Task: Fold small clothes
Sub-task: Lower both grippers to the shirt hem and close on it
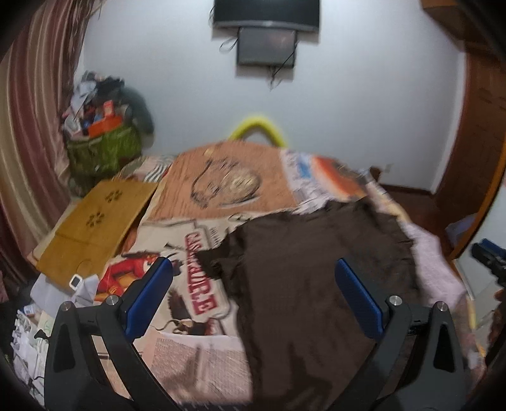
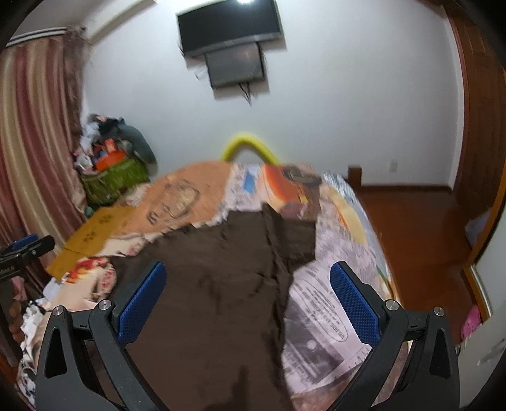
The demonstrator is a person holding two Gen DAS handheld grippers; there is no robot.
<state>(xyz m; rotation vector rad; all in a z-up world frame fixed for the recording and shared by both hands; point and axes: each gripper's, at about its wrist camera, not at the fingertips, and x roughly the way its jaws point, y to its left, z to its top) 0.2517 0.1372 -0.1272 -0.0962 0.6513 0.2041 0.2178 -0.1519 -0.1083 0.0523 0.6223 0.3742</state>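
Left wrist view shows the brown garment (image 1: 303, 278) spread flat on the bed (image 1: 221, 183) for folding, with left tongs (image 1: 254, 295) and right tongs (image 2: 248, 297) both released, hovering above.

- Bedroom in a home.
- Bed (image 2: 341, 240) under a printed cover, filling the middle of the room.
- Television (image 2: 229, 27) mounted high on the white wall.
- Striped curtain (image 1: 28, 132) at the left.
- Green basket (image 1: 101, 151) heaped with odds and ends in the corner.
- Wooden floor (image 2: 411, 227) and wooden door (image 2: 484, 126) at the right.
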